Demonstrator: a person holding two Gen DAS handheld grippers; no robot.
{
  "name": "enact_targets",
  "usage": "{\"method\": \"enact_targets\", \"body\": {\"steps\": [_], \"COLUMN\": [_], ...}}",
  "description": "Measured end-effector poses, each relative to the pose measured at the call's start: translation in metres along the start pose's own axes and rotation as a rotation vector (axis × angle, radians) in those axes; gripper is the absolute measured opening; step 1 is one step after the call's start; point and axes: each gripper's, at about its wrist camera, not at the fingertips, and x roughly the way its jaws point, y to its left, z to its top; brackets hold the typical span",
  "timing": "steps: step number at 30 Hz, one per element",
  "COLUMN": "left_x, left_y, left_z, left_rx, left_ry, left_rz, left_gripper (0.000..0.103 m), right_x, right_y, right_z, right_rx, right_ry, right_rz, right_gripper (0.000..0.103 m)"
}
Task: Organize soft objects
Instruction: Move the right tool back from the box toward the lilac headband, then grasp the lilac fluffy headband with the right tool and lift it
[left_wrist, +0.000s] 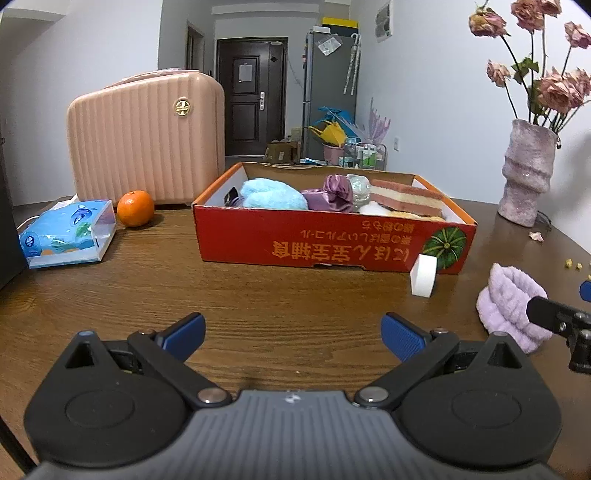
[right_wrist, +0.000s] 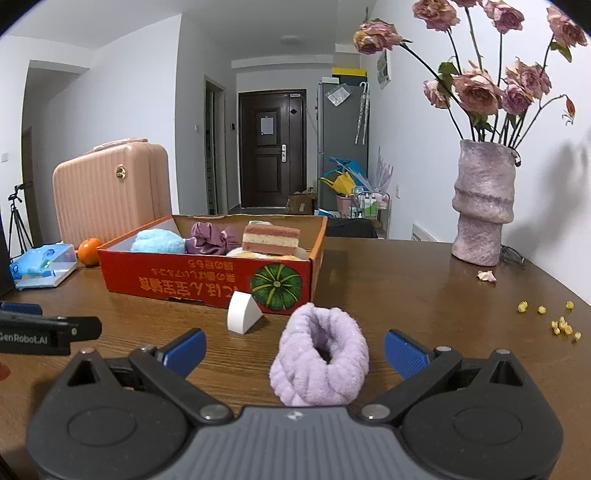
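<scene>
Lavender fluffy headband (right_wrist: 320, 356) lies on the wooden desk (right_wrist: 424, 302), between the spread fingers of the right tool (right_wrist: 294, 349), neither pad touching it. Left tool (left_wrist: 293, 334) hovers released over bare wood, grasping nothing. Behind, a white sponge wedge (right_wrist: 243, 312) stands just before the red cardboard box (right_wrist: 207, 280) of soft things.

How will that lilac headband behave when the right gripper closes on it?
The headband looks plush and looped, so it will probably squash and sag. It seems light and fuzzy, so unlikely to slip or roll. The right gripper already straddles it.
</scene>
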Motion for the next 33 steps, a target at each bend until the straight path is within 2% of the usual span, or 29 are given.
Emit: {"method": "enact_targets", "body": {"steps": [14, 20, 29, 31, 33], "left_x": [0.01, 0.01, 0.01, 0.01, 0.01], "left_y": [0.002, 0.0, -0.001, -0.002, -0.002], "left_z": [-0.003, -0.003, -0.004, -0.004, -0.004], "left_rx": [-0.018, -0.013, -0.008, -0.007, -0.007], "left_ry": [0.052, 0.052, 0.053, 0.053, 0.053], "left_rz": [-0.041, -0.033, -0.034, -0.035, -0.034], "left_gripper": [0.103, 0.103, 0.103, 0.103, 0.103], "right_x": [0.04, 0.057, 0.082, 0.083, 0.084], "right_y": [-0.015, -0.025, -0.031, -0.03, -0.029], "right_z": [-0.006, -0.003, -0.002, -0.002, -0.002], "right_rx": [0.058, 0.086, 0.116, 0.113, 0.111], "right_ry": [0.122, 0.135, 0.197, 0.2, 0.205], "right_rz": [-0.049, -0.066, -0.034, -0.023, -0.004], "right_gripper": [0.102, 0.1, 0.083, 0.075, 0.062]}}
